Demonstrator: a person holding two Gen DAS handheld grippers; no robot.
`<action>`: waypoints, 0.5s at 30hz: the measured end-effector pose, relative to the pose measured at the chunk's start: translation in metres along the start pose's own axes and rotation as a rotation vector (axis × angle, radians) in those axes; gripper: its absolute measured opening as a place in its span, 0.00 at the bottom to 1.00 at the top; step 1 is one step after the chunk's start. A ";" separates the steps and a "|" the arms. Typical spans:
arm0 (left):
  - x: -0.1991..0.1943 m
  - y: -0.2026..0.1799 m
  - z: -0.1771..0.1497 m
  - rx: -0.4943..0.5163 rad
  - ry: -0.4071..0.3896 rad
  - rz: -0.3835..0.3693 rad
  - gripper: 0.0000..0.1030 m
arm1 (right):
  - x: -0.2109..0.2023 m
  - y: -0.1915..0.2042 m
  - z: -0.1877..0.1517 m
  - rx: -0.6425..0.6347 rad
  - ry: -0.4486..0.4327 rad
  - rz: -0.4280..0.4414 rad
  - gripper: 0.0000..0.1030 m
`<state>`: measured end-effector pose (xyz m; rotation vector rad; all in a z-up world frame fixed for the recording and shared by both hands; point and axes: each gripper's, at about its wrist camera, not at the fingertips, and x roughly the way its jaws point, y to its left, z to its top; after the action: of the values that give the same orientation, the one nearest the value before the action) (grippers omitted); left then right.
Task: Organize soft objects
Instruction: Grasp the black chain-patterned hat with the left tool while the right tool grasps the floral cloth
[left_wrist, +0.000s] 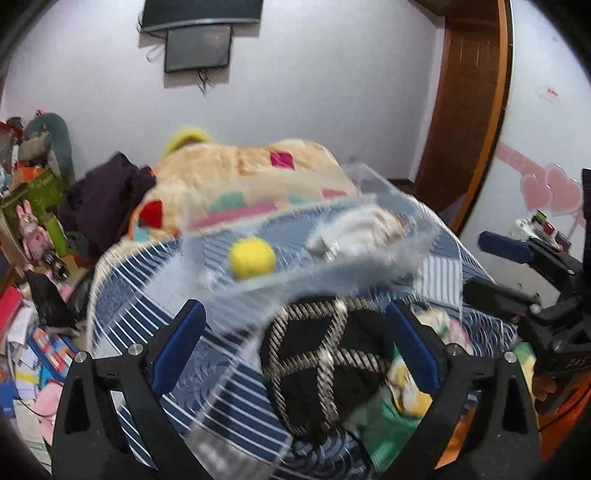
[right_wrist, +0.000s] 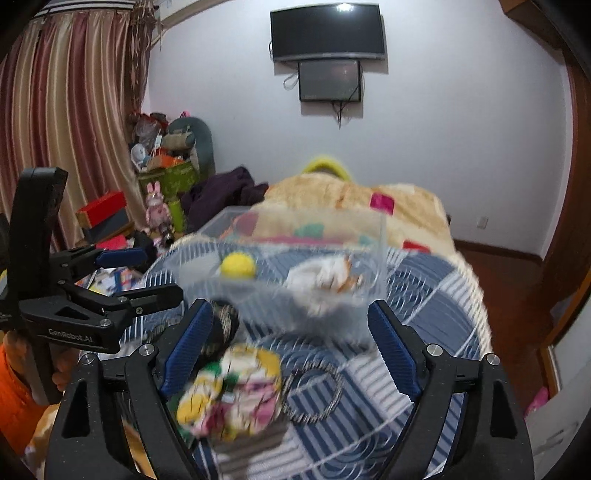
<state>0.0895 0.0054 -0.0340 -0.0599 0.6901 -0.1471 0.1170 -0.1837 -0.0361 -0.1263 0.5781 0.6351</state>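
text: "GenRobot.AI" | on: left gripper (right_wrist: 151, 275) body, white lettering | other text: unreadable

Yellow ball (right_wrist: 238, 265) inside clear bin (right_wrist: 376, 258) — seemingly blurred.

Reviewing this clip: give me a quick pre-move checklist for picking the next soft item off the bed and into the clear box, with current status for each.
1. Left gripper open and empty: ok.
2. Right gripper open and empty: ok.
3. Clear box on the bed, top open: ok.
4. Box already holds the yellow ball and white plush; room left: ok.
5. Colorful cloth between the right fingers' reach, ungrasped: ok.
6. Image sharpness for fine aiming: not ok, both views blurred.
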 end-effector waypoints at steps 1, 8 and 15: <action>0.004 -0.002 -0.006 0.005 0.013 -0.023 0.96 | 0.004 0.001 -0.006 0.002 0.016 0.004 0.82; 0.022 0.001 -0.031 -0.058 0.062 -0.031 0.96 | 0.016 0.002 -0.030 0.015 0.093 0.039 0.64; 0.006 0.030 -0.032 -0.140 0.011 -0.007 0.88 | 0.021 -0.001 -0.034 0.036 0.115 0.064 0.29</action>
<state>0.0772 0.0338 -0.0651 -0.1962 0.7111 -0.1061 0.1150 -0.1832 -0.0759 -0.1112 0.7068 0.6822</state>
